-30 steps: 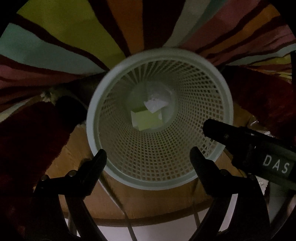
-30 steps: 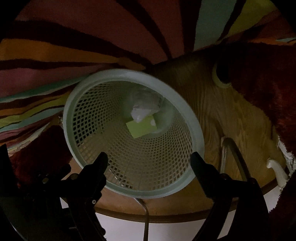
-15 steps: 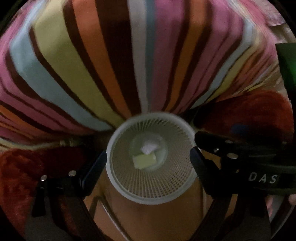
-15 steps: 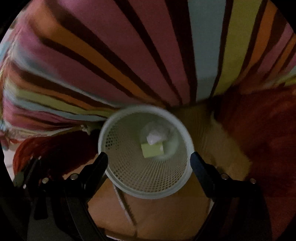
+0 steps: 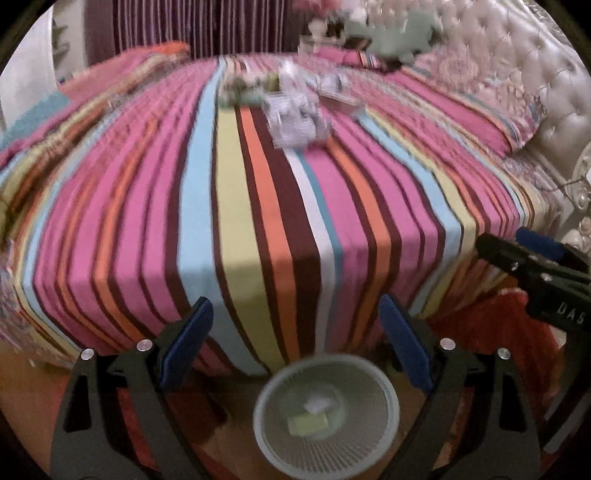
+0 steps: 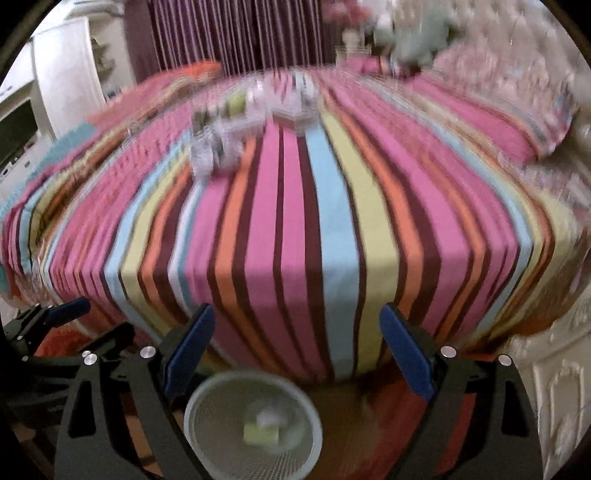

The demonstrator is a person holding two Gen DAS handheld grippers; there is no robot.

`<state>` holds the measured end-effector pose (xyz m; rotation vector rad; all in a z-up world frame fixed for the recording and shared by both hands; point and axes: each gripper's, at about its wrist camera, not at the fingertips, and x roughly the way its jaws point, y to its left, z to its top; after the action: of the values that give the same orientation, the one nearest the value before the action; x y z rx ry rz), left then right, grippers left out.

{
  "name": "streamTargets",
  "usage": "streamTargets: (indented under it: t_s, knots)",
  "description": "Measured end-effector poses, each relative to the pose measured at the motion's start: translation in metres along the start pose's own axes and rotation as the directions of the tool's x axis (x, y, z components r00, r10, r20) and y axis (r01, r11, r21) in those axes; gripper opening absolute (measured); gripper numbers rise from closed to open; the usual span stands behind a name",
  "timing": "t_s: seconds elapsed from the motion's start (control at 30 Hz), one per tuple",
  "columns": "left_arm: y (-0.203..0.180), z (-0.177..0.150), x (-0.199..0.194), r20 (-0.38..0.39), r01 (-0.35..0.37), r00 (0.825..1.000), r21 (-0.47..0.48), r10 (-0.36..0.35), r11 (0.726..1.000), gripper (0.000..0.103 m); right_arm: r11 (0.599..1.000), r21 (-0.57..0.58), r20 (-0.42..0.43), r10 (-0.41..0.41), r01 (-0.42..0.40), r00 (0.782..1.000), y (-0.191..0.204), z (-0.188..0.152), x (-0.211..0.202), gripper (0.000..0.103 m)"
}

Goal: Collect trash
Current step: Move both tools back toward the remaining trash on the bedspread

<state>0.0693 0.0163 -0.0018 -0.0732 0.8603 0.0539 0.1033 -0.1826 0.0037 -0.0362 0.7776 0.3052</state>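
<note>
A white mesh wastebasket (image 5: 384, 435) stands on the floor at the foot of a striped bed; it also shows in the right wrist view (image 6: 207, 443). Inside it lie a yellow-green box (image 5: 308, 424) and a white crumpled paper (image 5: 317, 404). Blurred pieces of trash, crumpled paper and wrappers (image 5: 295, 118), lie on the far part of the bed, also in the right wrist view (image 6: 218, 147). My left gripper (image 5: 295, 347) is open and empty above the basket. My right gripper (image 6: 295, 350) is open and empty beside it, also in the left wrist view (image 5: 532, 269).
The bed with a striped cover (image 5: 258, 221) fills the middle. A tufted white headboard (image 5: 535, 74) is at the right. Dark curtains (image 6: 229, 33) hang behind. A white cabinet (image 6: 62, 74) stands at the left. A red rug (image 5: 517, 332) lies by the basket.
Both grippers have risen away from the basket and tilted up, so the basket has shrunk to the bottom of both views and the bed top with trash has come into sight.
</note>
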Motion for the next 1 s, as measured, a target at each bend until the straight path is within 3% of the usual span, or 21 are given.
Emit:
streamTargets:
  t_s: [0.13,0.27,0.5,0.87,1.0]
  knots:
    - [-0.007,0.022,-0.007,0.053,-0.041,0.998,0.057,0.038,0.998,0.089,1.0,-0.01,0.041,0.021,-0.021,0.999,-0.008,0.022,0.003,0.086]
    - [-0.005,0.043,0.002,0.059,-0.008,0.998,0.064,0.004,0.998,0.089,1.0,-0.023,0.062,0.0,0.002,0.998,-0.008,0.04,0.011,0.086]
    - [-0.008,0.076,0.031,0.057,-0.008,0.998,0.086,0.003,0.996,0.089,0.997,0.006,0.053,0.071,-0.072,0.996,-0.03,0.072,0.03,0.086]
    - [0.003,0.135,0.093,0.015,-0.001,1.0,0.026,0.0,1.0,0.089,0.995,0.0,0.016,0.099,-0.099,0.995,-0.039,0.113,0.085,0.086]
    - [0.006,0.149,0.114,-0.004,0.008,1.0,-0.008,-0.008,1.0,0.089,0.992,-0.06,0.005,0.11,-0.11,0.994,-0.035,0.136,0.11,0.086]
